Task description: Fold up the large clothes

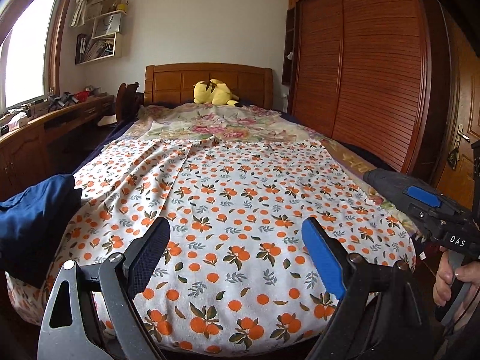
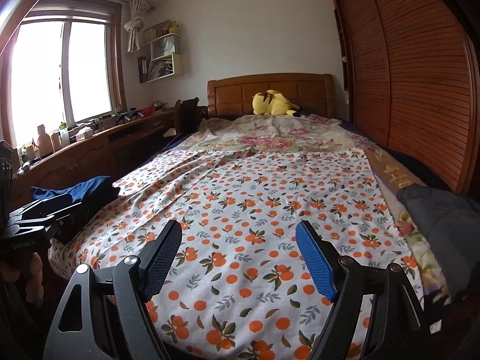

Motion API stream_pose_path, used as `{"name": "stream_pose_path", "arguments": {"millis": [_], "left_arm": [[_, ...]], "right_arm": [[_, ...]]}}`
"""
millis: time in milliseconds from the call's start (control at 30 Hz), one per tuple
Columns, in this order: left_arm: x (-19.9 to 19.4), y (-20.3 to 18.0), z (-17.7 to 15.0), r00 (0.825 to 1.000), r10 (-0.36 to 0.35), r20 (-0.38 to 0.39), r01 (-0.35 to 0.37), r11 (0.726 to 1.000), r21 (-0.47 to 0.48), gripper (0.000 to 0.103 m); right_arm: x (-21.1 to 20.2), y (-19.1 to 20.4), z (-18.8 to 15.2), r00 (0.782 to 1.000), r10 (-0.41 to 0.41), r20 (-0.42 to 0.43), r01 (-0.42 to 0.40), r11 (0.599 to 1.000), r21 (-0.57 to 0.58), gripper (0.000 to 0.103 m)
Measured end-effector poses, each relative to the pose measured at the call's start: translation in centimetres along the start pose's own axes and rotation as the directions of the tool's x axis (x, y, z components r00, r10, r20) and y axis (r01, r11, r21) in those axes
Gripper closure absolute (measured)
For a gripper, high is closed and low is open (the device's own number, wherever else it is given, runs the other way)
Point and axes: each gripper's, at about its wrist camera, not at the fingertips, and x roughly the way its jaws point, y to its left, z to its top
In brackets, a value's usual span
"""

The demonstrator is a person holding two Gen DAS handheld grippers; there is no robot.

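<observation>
A large white cloth printed with oranges [image 1: 237, 198] lies spread flat over the near half of the bed, with creases at its left side; it also shows in the right wrist view [image 2: 255, 210]. My left gripper [image 1: 237, 258] is open and empty, held above the cloth's near end. My right gripper [image 2: 240, 261] is open and empty, likewise above the near end, to the right of the left one. The right gripper's body [image 1: 426, 207] shows at the right edge of the left wrist view.
A dark blue garment [image 1: 33, 210] lies at the bed's left edge. A dark grey garment [image 2: 444, 219] lies at the right edge. A floral sheet [image 1: 216, 123] covers the far half, with a yellow plush toy [image 1: 213, 91] at the headboard. A wardrobe [image 1: 360, 69] stands right, a desk [image 1: 45, 126] left.
</observation>
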Motion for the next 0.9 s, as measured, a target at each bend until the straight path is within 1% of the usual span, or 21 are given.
{"name": "stream_pose_path", "arguments": {"millis": [100,167,300,467,700,800,833,900], "left_arm": [[-1.3,-0.4,0.6,1.0,0.014,0.022,-0.015,1.0,0.013,0.013],[-2.2,-0.5,1.0,0.999,0.021,0.038,-0.021,1.0,0.017,0.013],[-3.9,-1.0,1.5,0.997,0.029,0.072,-0.031,0.999,0.026,0.013],[-4.7,-1.5,1.6,0.995,0.029,0.094,-0.032,0.999,0.03,0.013],[-4.6,-1.6,1.4,0.995,0.027,0.093,-0.03,0.999,0.029,0.013],[-4.6,-1.6,1.4,0.995,0.027,0.091,-0.029,0.999,0.026,0.013],[-4.5,-1.7,1.3,0.996,0.027,0.09,-0.029,0.999,0.025,0.013],[-4.4,-1.7,1.1,0.996,0.03,0.089,-0.032,0.999,0.025,0.013]], "right_arm": [[-1.9,0.0,0.0,1.0,-0.007,0.028,0.007,1.0,0.01,0.023],[-2.9,0.1,-0.1,0.999,-0.007,0.041,0.007,1.0,0.011,0.02],[-5.0,0.2,-0.2,0.997,-0.026,0.079,0.025,1.0,0.008,0.02],[-6.9,-0.1,-0.8,0.995,-0.035,0.097,0.034,0.999,0.014,0.02],[-7.3,0.0,-1.1,0.995,-0.029,0.097,0.028,1.0,0.014,0.02],[-7.0,0.1,-0.9,0.995,-0.025,0.095,0.024,1.0,0.012,0.02],[-6.3,0.2,-0.8,0.995,-0.024,0.094,0.023,1.0,0.012,0.02],[-6.4,0.1,-0.8,0.995,-0.024,0.094,0.023,1.0,0.01,0.02]]}}
